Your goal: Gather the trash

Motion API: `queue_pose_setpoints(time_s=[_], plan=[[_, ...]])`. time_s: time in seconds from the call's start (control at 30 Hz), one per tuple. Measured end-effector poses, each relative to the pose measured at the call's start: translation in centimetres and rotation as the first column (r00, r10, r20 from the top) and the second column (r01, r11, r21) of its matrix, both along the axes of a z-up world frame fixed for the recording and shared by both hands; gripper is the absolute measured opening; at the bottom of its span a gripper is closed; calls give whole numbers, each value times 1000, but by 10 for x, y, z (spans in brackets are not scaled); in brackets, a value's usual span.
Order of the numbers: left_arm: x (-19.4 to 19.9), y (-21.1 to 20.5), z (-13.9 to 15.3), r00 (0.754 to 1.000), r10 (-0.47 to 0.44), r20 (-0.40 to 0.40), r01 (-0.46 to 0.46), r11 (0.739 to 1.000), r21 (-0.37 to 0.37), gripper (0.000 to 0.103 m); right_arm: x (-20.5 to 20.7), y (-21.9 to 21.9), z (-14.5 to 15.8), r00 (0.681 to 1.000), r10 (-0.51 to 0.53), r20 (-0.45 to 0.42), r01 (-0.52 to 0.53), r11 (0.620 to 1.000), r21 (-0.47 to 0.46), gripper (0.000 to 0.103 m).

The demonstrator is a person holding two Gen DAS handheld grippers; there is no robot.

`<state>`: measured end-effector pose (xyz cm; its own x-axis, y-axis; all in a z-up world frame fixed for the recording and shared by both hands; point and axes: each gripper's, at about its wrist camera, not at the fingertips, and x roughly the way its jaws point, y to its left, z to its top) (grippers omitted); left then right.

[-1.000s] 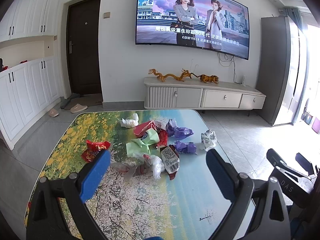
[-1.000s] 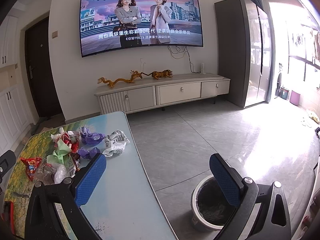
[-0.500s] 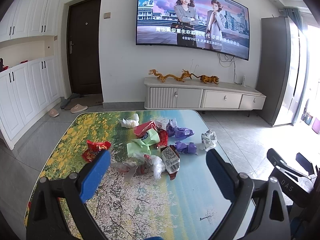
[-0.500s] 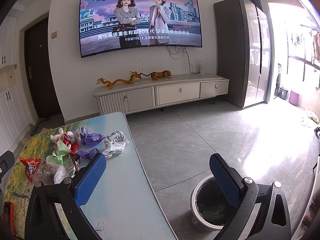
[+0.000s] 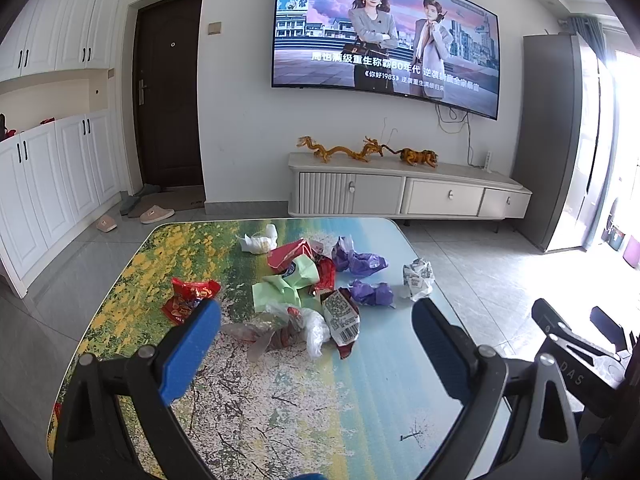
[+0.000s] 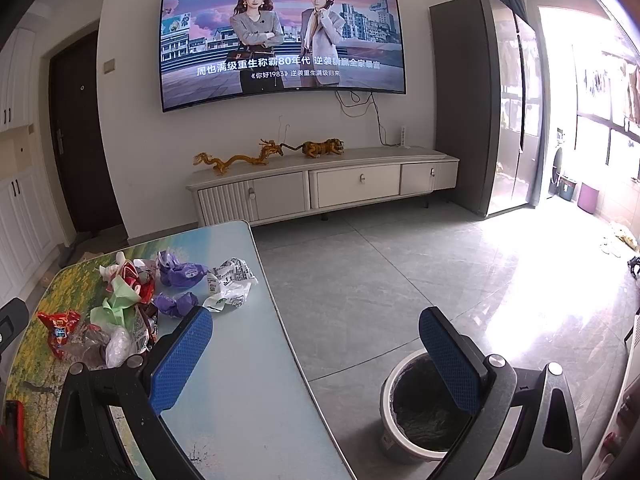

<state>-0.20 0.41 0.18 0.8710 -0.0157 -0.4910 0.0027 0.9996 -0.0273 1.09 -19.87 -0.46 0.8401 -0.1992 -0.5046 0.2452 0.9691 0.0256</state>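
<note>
A pile of crumpled wrappers lies mid-table: a red packet, a green wrapper, purple wrappers, a white printed wrapper and clear plastic. My left gripper hovers open just short of the pile, nothing between its blue pads. My right gripper is open and empty over the table's right edge. A lined trash bin stands on the floor below it, partly hidden by the right finger. The same white wrapper and purple wrappers show at the left in the right wrist view.
The table has a floral, landscape-printed top. A TV cabinet with dragon figurines stands against the far wall under a large TV. White cupboards line the left wall. Grey tiled floor spreads right of the table. Slippers lie by the door.
</note>
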Motion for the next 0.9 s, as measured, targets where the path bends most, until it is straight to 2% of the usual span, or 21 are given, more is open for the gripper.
queue_pose_setpoints(time_s=[0.73,0.9], plan=[[1,3,-3,1000,1,-1,-1,1000,-4,97,2,1,-6,1000,0,-6,0,1000,6,103],[3,2,-13,1000,6,4,-6,1000,-5,97,2,-2,-6,1000,1,1,-1,1000,27,103]])
